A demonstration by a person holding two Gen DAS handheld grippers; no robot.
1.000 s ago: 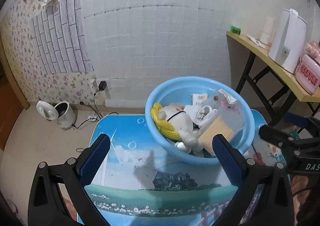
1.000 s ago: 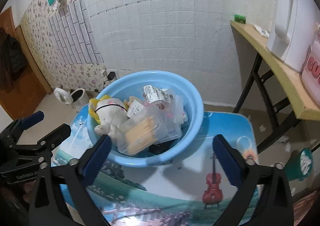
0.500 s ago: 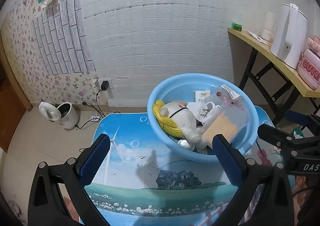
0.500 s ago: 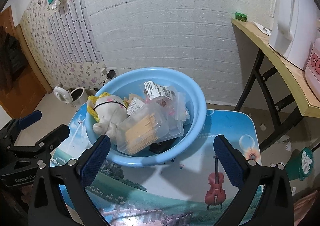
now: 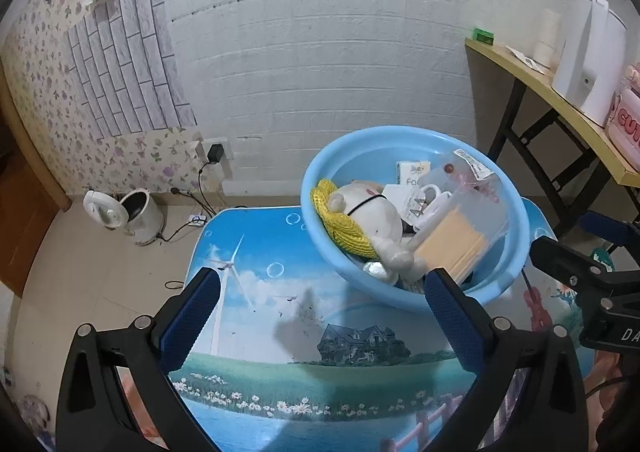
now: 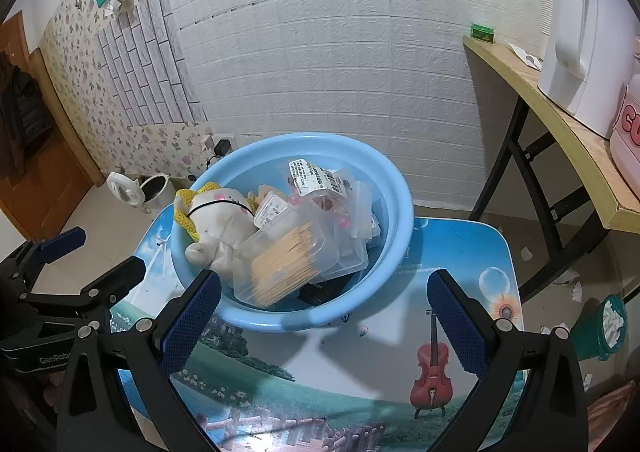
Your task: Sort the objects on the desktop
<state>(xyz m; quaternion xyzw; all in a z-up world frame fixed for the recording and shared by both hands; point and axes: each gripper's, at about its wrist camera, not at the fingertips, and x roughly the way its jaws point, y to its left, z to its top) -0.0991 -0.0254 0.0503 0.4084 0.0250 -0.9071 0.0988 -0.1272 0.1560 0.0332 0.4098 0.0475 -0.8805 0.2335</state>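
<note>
Blue basin (image 6: pixel 394 220) at frame centre holds a plush toy (image 6: pixel 218 222) and toothpick box (image 6: pixel 286 262); your left gripper (image 5: pixel 320 316) and right gripper (image 6: pixel 320 312) gape wide, empty.

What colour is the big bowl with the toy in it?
The bowl is light blue, clearest in the right wrist view.

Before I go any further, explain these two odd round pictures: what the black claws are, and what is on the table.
Each picture comes from a camera mounted on a hand-held two-finger gripper, looking along its blue-padded fingers. The left gripper and right gripper both stand open and hold nothing. On the small picture-printed table sits a round light-blue plastic basin. Inside it lie a white plush toy with yellow yarn, a clear plastic box of wooden sticks and clear labelled bags.
</note>
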